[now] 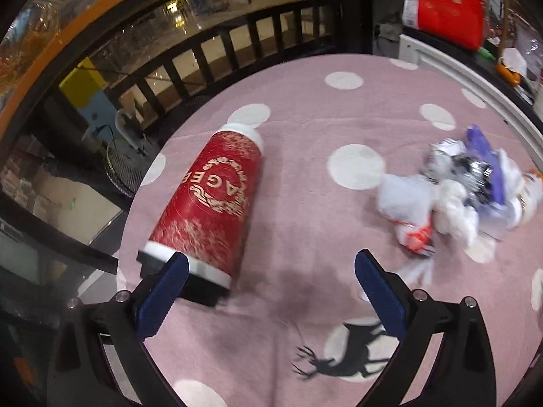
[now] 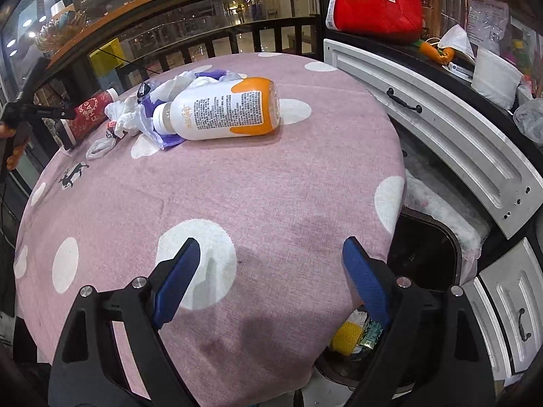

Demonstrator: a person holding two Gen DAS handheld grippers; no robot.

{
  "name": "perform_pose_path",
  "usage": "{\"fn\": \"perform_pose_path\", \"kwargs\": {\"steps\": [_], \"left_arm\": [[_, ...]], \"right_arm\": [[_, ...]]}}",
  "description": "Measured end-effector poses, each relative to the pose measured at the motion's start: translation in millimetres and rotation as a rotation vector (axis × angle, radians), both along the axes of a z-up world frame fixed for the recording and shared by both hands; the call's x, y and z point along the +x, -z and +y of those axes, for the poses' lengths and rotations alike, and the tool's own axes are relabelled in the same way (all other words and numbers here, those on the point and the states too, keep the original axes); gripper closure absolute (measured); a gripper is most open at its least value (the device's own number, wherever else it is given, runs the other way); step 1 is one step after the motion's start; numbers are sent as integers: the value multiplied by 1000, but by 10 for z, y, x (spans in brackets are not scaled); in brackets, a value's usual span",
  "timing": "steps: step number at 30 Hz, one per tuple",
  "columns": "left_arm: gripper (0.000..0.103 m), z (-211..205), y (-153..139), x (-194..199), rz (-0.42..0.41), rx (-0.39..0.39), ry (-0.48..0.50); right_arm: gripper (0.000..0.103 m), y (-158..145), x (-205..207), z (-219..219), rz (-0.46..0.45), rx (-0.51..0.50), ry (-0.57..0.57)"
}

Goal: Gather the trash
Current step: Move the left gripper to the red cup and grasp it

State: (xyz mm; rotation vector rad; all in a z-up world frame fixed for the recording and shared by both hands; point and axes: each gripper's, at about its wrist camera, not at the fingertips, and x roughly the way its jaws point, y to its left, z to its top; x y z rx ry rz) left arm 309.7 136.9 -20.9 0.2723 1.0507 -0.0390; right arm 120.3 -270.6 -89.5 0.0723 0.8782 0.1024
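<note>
Red paper cup (image 1: pixel 210 203) lies on its side at tablecloth's (image 1: pixel 305 237) left edge, lid end overhanging. Our left gripper (image 1: pixel 271 281) hangs beside it, jaws wide, empty; right gripper (image 2: pixel 271 271) likewise released. Risk: we nudge cup (round, rolls) off edge. Crumpled wrapper pile (image 1: pixel 468 190), bottle (image 2: pixel 220 112) wait mid-cloth.

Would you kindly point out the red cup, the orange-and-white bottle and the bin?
red cup (image 1: pixel 210 203): left wrist view, printed side wall.
orange-and-white bottle (image 2: pixel 220 115): right wrist view, white label area.
bin (image 2: pixel 424 247): right wrist view, dark interior.
</note>
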Motion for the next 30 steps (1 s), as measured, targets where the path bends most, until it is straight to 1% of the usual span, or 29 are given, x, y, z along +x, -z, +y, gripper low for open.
{"fn": "perform_pose_path", "kwargs": {"steps": [4, 7, 10, 13, 15, 16, 18, 19, 22, 23, 26, 30], "left_arm": [[6, 114, 115, 325, 51, 82, -25], [6, 204, 155, 536, 86, 116, -27], [6, 328, 202, 721, 126, 132, -56], [6, 427, 240, 821, 154, 104, -47], [6, 512, 372, 939, 219, 126, -71], [6, 563, 460, 999, 253, 150, -92], [8, 613, 582, 1063, 295, 178, -106], [9, 612, 614, 1057, 313, 173, -99], [15, 618, 602, 1028, 335, 156, -93], [20, 620, 590, 1023, 338, 154, -94], [22, 576, 552, 929, 325, 136, -77], [23, 476, 532, 773, 289, 75, -48]], "right_arm": [[18, -16, 39, -18, 1, 11, 12], [18, -5, 67, -32, 11, 15, 19], [18, 9, 90, -45, 16, 19, 26], [18, 33, 110, -50, 23, 24, 29], [18, 65, 122, -44, 32, 24, 31], [18, 78, 127, -42, 37, 24, 32], [18, 79, 123, -27, 37, 17, 33], [18, 78, 122, -25, 37, 17, 32], [18, 58, 114, -27, 30, 15, 39], [18, 50, 111, -32, 27, 16, 42], [18, 3, 109, -49, 13, 27, 52], [18, -72, 115, -31, -6, 30, 41]]}}
